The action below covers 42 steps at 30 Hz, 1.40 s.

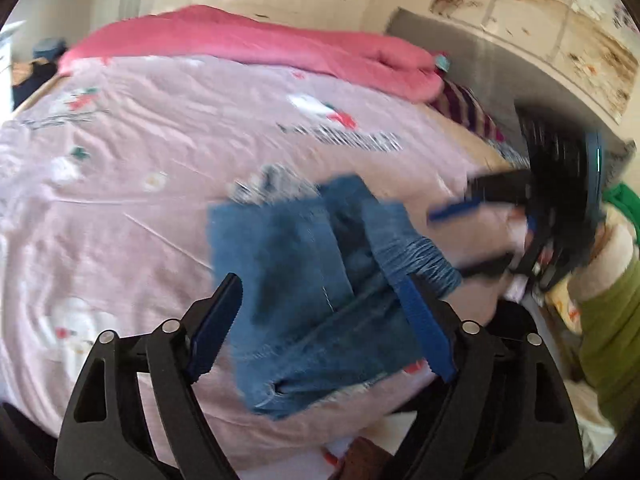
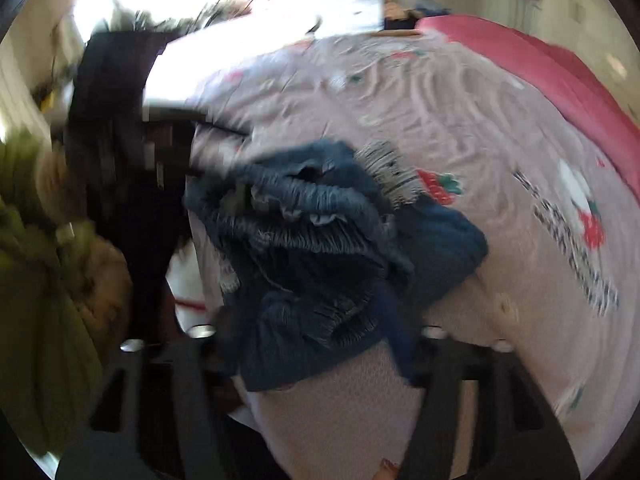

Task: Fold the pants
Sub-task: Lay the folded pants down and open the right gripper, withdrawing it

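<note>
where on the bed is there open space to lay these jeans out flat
The pink printed sheet is bare left of the jeans, from them back to the rolled pink quilt. It is crowded right of the jeans: the right tool and striped cloth sit there.

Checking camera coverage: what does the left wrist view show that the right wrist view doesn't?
Left wrist only: the left gripper with blue pads spread wide over the jeans, the right gripper beside the elastic waistband, a grey headboard, and a striped cloth.

Right wrist only: a bright window area, dark furniture, and the waistband's gathered opening close up, heavily blurred.

Both: the jeans, pink printed bedsheet, red blanket, and a green sleeve.
</note>
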### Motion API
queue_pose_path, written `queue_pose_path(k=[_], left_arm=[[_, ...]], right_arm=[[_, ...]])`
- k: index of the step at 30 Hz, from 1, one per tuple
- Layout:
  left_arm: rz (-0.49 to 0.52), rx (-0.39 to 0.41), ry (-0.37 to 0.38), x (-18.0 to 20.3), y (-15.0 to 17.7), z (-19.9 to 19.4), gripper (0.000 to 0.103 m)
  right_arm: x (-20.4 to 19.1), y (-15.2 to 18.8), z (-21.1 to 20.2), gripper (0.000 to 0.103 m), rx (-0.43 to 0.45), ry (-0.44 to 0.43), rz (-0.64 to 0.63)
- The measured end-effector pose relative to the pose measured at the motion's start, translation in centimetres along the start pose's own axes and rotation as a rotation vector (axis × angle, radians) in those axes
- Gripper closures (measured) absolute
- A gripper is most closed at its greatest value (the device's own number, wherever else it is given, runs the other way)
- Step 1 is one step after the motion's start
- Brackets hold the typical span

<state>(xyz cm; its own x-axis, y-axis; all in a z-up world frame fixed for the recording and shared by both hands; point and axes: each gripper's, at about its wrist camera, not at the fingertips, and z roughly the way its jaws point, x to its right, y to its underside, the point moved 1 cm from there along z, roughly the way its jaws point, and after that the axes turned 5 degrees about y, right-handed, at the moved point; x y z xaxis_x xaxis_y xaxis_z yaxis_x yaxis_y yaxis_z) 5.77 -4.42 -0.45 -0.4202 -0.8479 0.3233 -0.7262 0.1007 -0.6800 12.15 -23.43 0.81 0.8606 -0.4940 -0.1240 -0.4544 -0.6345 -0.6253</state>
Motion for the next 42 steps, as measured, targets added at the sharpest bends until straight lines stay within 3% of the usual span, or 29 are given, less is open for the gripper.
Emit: queue_pose_path(k=[3,5,7,9,11,12,13,20,24,31,38,42], left_arm=[[0.050,-0.038,0.018,1.8,1.1,1.4,0.032],[0.105,-0.052,0.017,3.2,1.9,2.0,0.031],[0.133,-0.063,0.012,4.2,2.6,2.6,0.031],[0.132,-0.070,0.011,4.5,3.0,3.1,0.031],[0.123,-0.074,0.009,4.5,3.4,3.5,0.031],[0.127,-0.075,0.006,4.4,3.5,3.8,0.031],[0.129,-0.075,0.003,4.2,3.7,4.0,0.031],[0.141,-0.070,-0.004,4.2,4.4,4.2,0.031],[0.114,-0.054,-0.005,4.0,3.5,2.9,0.030],[0.083,0.013,-0.058,2.8,1.4,0.0,0.026],[0.067,0.051,-0.128,2.2,-0.4,-1.4,0.020],[0.057,0.059,-0.158,1.8,-0.8,-1.9,0.016]], right_arm=[[1.7,-1.7,-1.5,0.021,0.103,-0.002,0.153],[3.0,-3.1,-0.9,0.017,0.108,-0.019,0.274],[4.2,-4.3,1.8,0.017,0.019,-0.025,0.379],[4.1,-4.9,4.7,0.017,-0.067,-0.002,0.365],[3.3,-4.4,7.7,0.023,-0.183,0.071,0.324],[3.0,-4.1,8.6,0.030,-0.219,0.114,0.303],[2.6,-3.7,9.4,0.030,-0.242,0.171,0.258],[2.2,-2.6,10.8,0.023,-0.190,0.319,0.177],[3.2,-3.1,7.9,0.023,-0.087,0.255,0.297],[3.2,-3.7,1.5,0.010,0.085,0.280,0.401],[0.9,-3.0,-1.5,0.008,0.133,0.377,0.377],[0.3,-2.4,-2.4,0.006,0.150,0.376,0.410]])
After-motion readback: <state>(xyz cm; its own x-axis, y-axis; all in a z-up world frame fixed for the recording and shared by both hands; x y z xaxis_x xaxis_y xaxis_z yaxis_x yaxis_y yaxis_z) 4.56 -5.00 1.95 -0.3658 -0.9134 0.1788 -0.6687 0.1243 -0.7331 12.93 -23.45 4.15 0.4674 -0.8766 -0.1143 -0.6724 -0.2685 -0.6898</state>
